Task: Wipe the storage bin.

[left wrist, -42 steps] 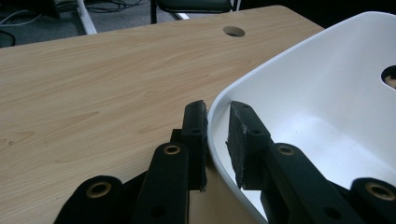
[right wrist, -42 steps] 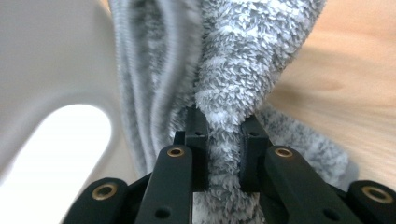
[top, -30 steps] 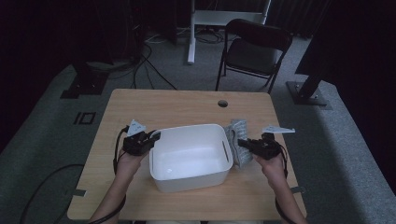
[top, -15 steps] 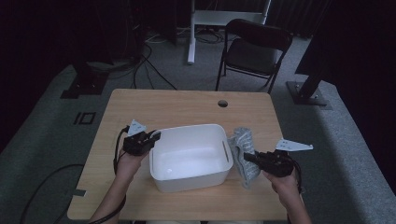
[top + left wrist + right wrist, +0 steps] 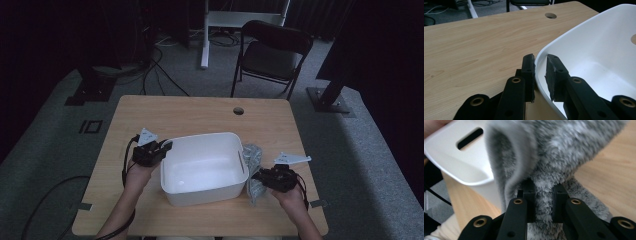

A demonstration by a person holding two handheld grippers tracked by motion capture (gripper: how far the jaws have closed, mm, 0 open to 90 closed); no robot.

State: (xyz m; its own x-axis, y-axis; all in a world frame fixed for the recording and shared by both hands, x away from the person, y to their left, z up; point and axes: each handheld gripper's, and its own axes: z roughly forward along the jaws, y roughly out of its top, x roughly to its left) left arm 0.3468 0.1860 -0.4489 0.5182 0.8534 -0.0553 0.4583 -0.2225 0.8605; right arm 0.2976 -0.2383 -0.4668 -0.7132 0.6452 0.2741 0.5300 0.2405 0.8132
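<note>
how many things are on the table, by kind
white plastic tub: 1
grey fluffy fabric piece: 1
black two-jaw tongs, left and right: 2
total: 4

Grey fuzzy cloth, seemingly bunched, lies against the white tub's right wall on the table.

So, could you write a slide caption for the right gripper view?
Right gripper pinches fuzzy grey cloth beside white tub.
</note>
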